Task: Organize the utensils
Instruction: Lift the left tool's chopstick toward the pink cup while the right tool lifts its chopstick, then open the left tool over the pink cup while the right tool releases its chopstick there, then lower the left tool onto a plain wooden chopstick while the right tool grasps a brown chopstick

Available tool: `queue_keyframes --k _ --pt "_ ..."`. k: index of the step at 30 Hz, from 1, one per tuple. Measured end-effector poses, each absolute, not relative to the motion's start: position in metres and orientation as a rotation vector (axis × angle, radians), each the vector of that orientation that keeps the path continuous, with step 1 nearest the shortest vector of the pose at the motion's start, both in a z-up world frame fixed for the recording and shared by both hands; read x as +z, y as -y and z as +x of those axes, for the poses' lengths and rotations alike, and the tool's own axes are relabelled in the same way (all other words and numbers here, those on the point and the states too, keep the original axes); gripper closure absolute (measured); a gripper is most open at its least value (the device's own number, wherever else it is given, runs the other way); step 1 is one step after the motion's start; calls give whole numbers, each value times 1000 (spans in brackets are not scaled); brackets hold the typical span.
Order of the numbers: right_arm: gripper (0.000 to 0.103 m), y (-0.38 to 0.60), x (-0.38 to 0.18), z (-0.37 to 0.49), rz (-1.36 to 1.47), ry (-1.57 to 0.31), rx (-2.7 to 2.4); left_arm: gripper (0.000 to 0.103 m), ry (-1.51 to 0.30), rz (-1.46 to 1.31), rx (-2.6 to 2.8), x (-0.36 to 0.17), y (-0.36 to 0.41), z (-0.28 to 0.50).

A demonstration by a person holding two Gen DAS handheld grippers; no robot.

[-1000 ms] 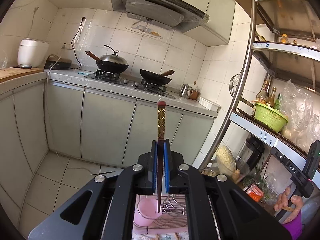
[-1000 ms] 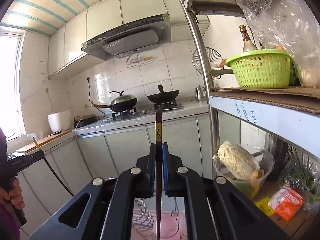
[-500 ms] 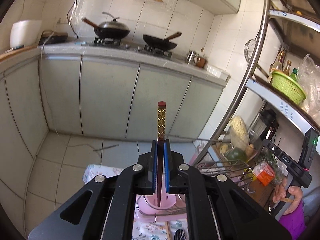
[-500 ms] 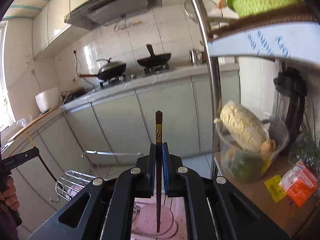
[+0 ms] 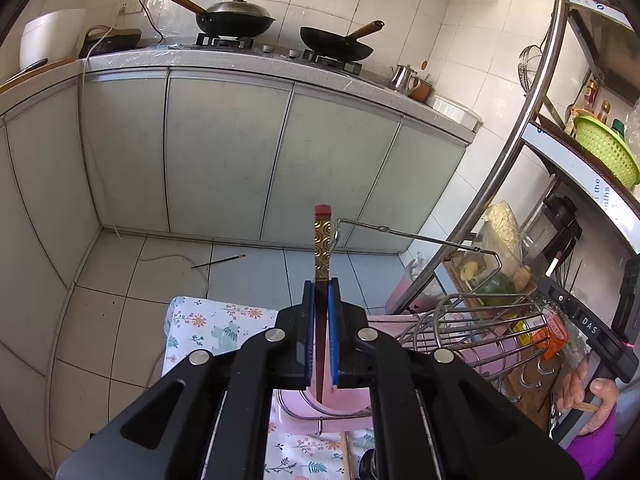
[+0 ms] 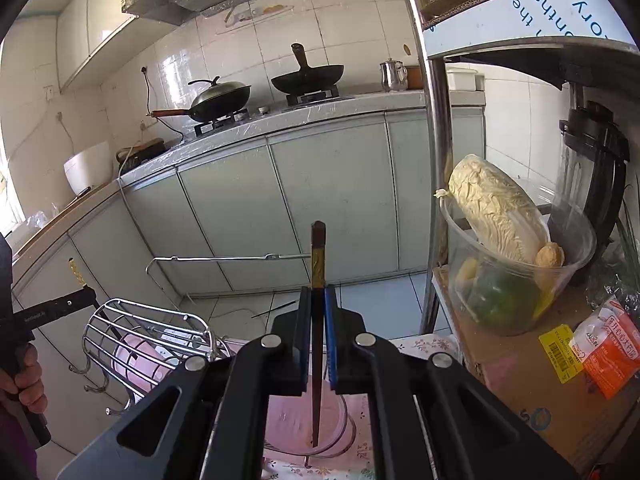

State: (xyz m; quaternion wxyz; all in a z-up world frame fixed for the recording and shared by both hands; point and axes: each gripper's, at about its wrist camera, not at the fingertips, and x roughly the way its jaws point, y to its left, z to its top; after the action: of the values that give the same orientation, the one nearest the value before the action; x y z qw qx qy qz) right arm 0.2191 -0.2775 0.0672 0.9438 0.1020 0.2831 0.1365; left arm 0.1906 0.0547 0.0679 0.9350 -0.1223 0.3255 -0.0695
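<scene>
1. The left gripper (image 5: 321, 292) is clamping a dark chopstick with a gold-patterned band and red tip (image 5: 322, 240), its blue pads pressing tight against the stick on both sides.
2. That chopstick is standing upright between the jaws, its lower end hanging over a pink cup (image 5: 344, 400) inside a wire utensil rack (image 5: 480, 320).
3. The right gripper (image 6: 318, 300) is likewise squeezing a second dark chopstick with a gold band (image 6: 318, 256), jaws closed on it, the thin end pointing down over the pink cup (image 6: 296, 420).
4. The wire rack (image 6: 140, 320) is sitting on a floral cloth (image 5: 208, 328), just left of the right gripper.
5. Two woks (image 5: 236, 20) are resting on the stove behind, and a cabbage (image 6: 496, 208) is lying in a clear bowl on the shelf.
</scene>
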Motion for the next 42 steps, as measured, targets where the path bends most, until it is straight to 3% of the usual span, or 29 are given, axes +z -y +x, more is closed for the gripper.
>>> queue_keyframes --k 4,5,7,9,15,25,35,40,42 --pt "93 279 65 222 225 -599 288 96 -664 -256 -127 69 -54 192" --pt "86 281 64 222 237 -604 288 95 -665 -255 -125 70 -53 192" --pt "74 285 66 221 257 -601 291 80 -666 -255 -119 72 -54 193" --pt "72 288 68 217 266 -593 290 75 -652 -259 -113 75 -55 190" --pt "68 294 74 201 272 -572 285 73 -614 -286 -86 87 -67 174" --pt "67 297 57 135 266 -578 276 73 -617 -328 -94 79 -74 119" --pt "67 287 -18 103 306 -795 326 73 -825 -313 -176 -1 -34 90" --pt "73 281 -56 102 346 -906 359 73 -947 -283 -200 -45 -10 96" --pt "84 278 -68 105 357 -946 371 73 -987 -255 -211 -59 0 101"
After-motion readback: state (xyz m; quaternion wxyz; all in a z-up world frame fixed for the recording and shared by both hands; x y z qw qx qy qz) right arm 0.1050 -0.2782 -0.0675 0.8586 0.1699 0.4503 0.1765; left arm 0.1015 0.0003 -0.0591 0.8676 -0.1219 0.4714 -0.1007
